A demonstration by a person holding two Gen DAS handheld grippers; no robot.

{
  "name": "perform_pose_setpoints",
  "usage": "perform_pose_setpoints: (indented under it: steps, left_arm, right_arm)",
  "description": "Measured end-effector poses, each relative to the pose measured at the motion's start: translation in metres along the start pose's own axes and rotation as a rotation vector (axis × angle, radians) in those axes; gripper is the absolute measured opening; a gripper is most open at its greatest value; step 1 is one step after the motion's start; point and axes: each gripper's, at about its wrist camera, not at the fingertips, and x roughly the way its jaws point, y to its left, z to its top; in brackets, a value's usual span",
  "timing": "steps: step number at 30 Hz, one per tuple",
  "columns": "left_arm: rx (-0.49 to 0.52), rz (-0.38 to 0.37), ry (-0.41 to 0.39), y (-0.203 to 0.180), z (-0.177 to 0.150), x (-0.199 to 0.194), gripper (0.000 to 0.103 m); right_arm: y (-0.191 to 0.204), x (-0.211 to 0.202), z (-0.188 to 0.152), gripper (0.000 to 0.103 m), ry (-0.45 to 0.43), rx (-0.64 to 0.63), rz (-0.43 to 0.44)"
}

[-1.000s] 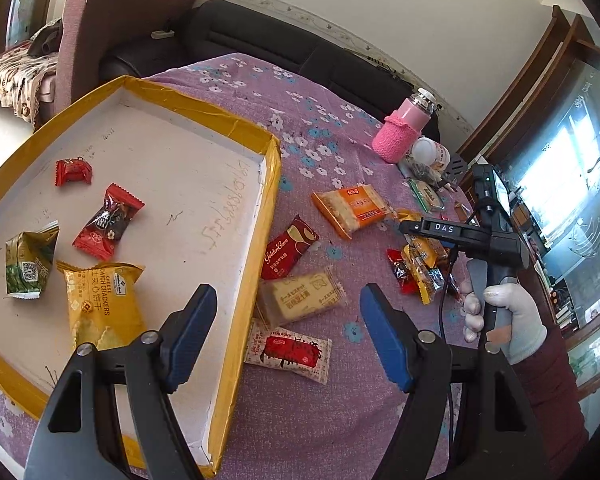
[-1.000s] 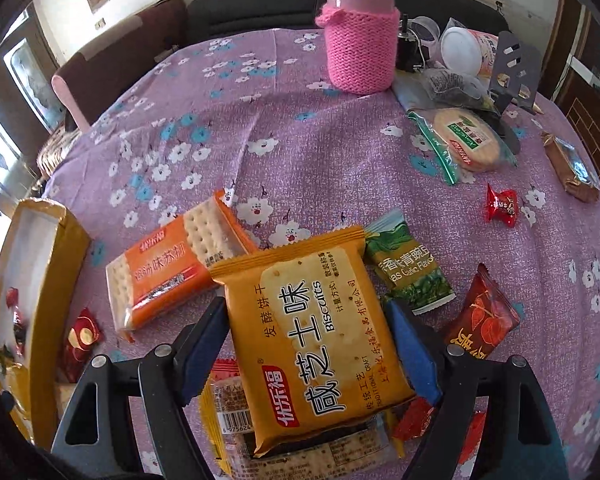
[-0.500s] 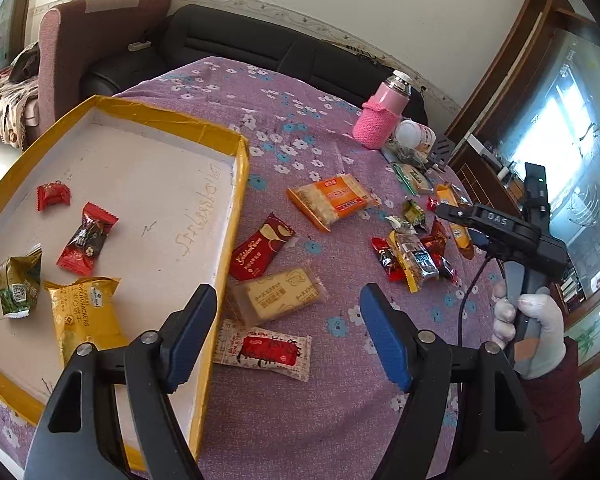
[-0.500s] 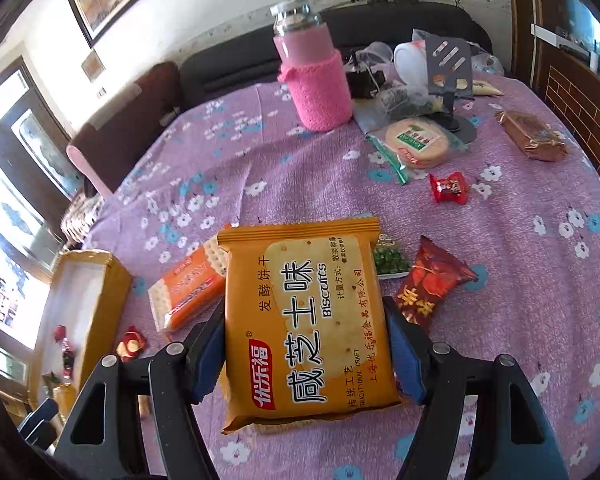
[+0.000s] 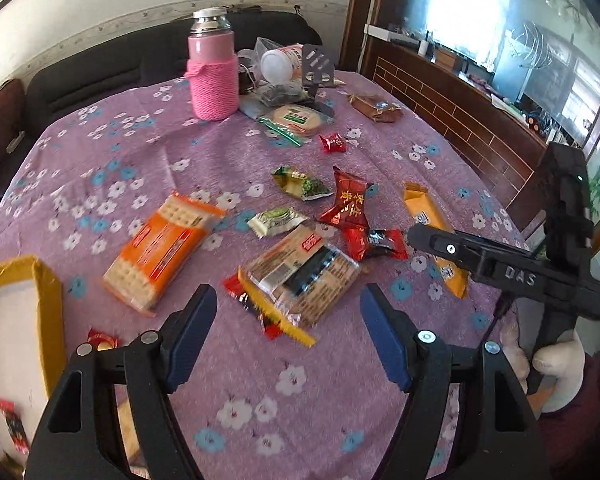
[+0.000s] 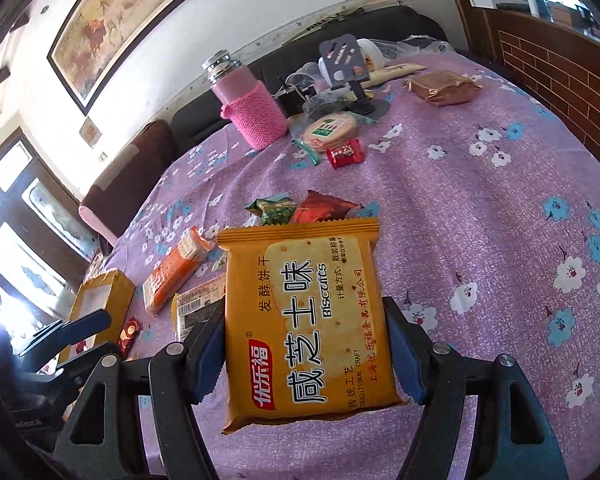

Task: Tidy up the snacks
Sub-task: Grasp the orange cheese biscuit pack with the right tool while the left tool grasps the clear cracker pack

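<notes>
My right gripper (image 6: 302, 312) is shut on a yellow biscuit pack (image 6: 304, 320) and holds it flat above the purple flowered tablecloth (image 6: 480, 220). In the left wrist view the same pack (image 5: 422, 208) shows edge-on at the right, below a gloved hand (image 5: 556, 364) on the gripper handle. My left gripper (image 5: 287, 290) is open and empty, hovering just short of a clear-wrapped biscuit pack (image 5: 300, 276). Around that pack lie an orange cracker pack (image 5: 160, 252), a red packet (image 5: 350, 204) and a green packet (image 5: 300, 184). The yellow-rimmed tray (image 5: 48, 292) is at the left edge.
At the back stand a pink knit-sleeved bottle (image 5: 212, 76), a phone stand (image 5: 318, 66), a round biscuit pack (image 5: 296, 118), a brown pack (image 5: 374, 106) and a red candy (image 5: 332, 142). A dark sofa (image 5: 100, 68) runs behind the table. A wooden cabinet (image 5: 460, 100) stands on the right.
My left gripper swung right, away from the tray and over to the snack pile. My right gripper closed on the yellow biscuit pack and lifted it off the pile.
</notes>
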Motion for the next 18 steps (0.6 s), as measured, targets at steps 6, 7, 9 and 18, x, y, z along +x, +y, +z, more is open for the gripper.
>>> perform_pose_setpoints:
  steps: [6, 7, 9, 18]
  left_arm:
    - [0.110, 0.031, 0.070, -0.007, 0.031, 0.047, 0.074]
    - [0.120, 0.026, 0.089, -0.007, 0.034, 0.055, 0.074]
    - [0.118, -0.007, 0.131, -0.003, 0.036, 0.068, 0.074]
    - [0.148, -0.114, 0.212, -0.015, 0.024, 0.087, 0.073]
  right_arm:
    - [-0.032, 0.002, 0.000, 0.072, -0.014, 0.099, 0.050]
    - [-0.034, 0.004, 0.000, 0.072, -0.004, 0.113, 0.054]
    - [-0.038, 0.007, 0.000, 0.072, 0.013, 0.129, 0.065]
    - [-0.036, 0.009, 0.000, 0.072, 0.023, 0.122, 0.066]
